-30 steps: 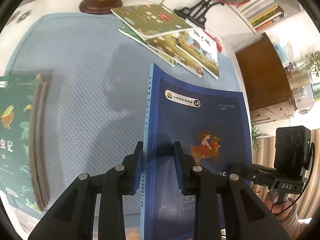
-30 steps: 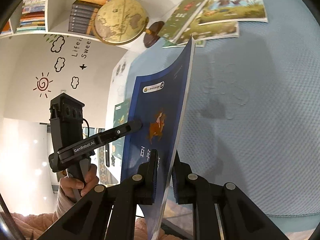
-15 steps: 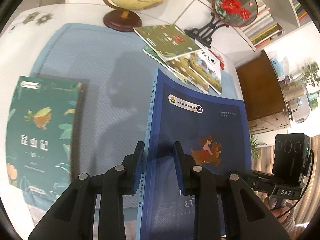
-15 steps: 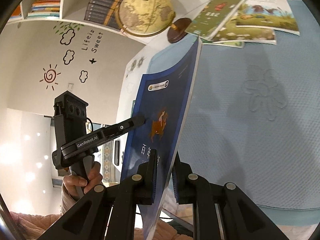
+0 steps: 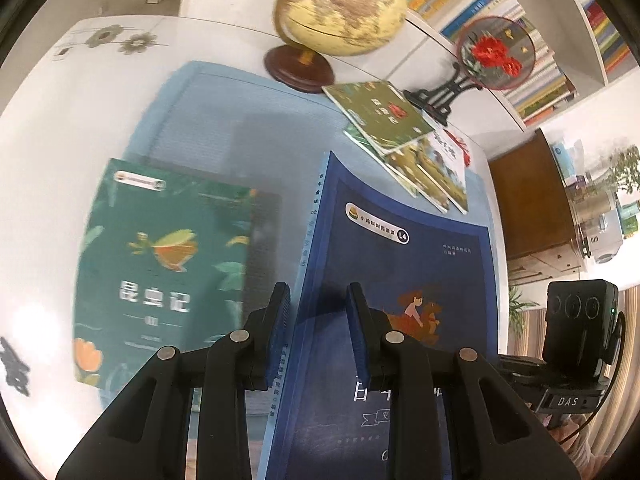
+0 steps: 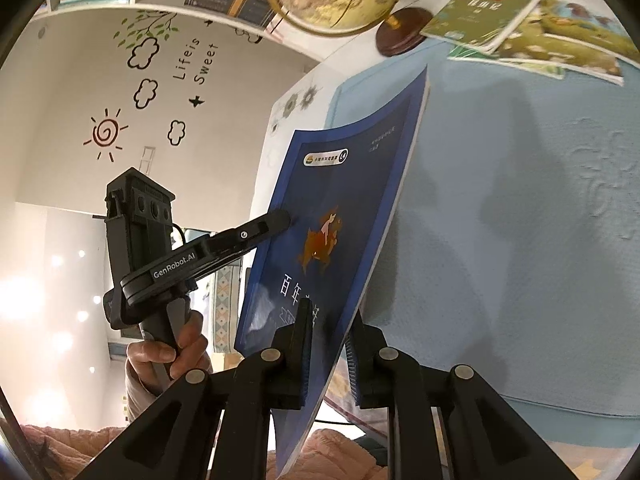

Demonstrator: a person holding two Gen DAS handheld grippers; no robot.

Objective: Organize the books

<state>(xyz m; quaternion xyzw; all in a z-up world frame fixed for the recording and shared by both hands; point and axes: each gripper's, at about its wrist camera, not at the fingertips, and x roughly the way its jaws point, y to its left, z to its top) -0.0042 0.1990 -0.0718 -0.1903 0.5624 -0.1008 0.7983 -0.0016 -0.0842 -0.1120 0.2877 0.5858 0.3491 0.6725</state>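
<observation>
A dark blue book (image 5: 396, 280) is held up off the light blue mat (image 5: 208, 120), tilted on edge. My left gripper (image 5: 318, 332) is shut on its spine side. My right gripper (image 6: 329, 344) is shut on its lower edge (image 6: 320, 280). The left gripper shows in the right wrist view (image 6: 280, 218), its fingers against the cover. A green book (image 5: 160, 264) lies flat on the mat, left of the blue one. Several picture books (image 5: 400, 136) lie fanned at the mat's far right, also visible in the right wrist view (image 6: 520, 24).
A globe (image 5: 340, 4) on a wooden base stands at the back of the white table (image 5: 52, 120). A round red-flower fan on a black stand (image 5: 492, 52) stands beside it. Bookshelves (image 5: 540, 20) fill the wall behind. A brown cabinet (image 5: 528, 208) is to the right.
Both grippers have lifted the blue book higher and drawn back; the whole green book has come into the left wrist view and the globe is now in full view.
</observation>
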